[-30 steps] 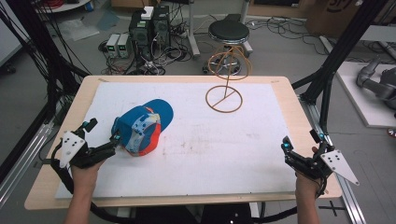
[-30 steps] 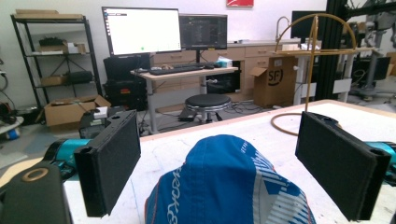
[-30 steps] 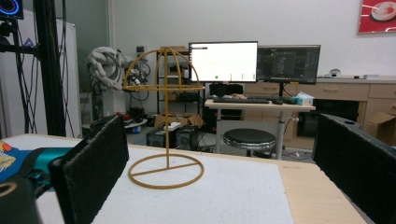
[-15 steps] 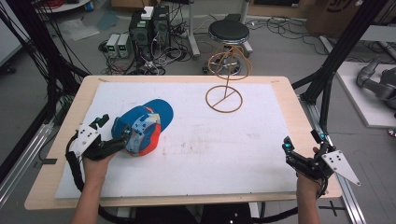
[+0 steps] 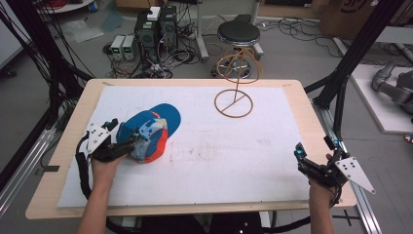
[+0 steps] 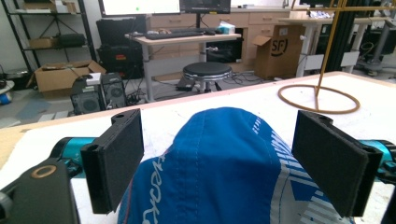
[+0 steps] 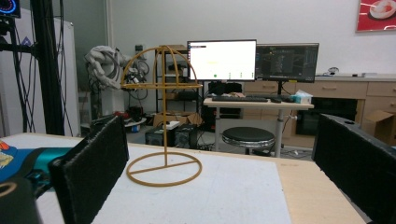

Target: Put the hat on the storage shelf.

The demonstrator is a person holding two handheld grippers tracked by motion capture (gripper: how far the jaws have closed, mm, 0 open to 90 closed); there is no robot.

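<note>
A blue baseball cap (image 5: 148, 131) with orange and white panels lies on the white mat at the left. My left gripper (image 5: 129, 142) is open at the cap's near-left side. In the left gripper view its two black pads stand on either side of the cap's blue crown (image 6: 224, 158), apart from it. A wire hat stand (image 5: 237, 80) of tan metal stands at the far middle of the mat, seen as a ring and pole (image 7: 165, 140) in the right gripper view. My right gripper (image 5: 314, 147) is open with nothing between its pads, near the table's right front corner.
The white mat (image 5: 229, 161) covers most of the wooden table (image 5: 63, 146). A black stool (image 5: 238, 33) and electronics boxes (image 5: 156, 29) stand on the floor beyond the far edge. Black frame posts (image 5: 341, 92) rise at both sides.
My left gripper has moved forward and to the right, up to the cap, so its open jaws now flank the crown. The right gripper has hardly moved.
</note>
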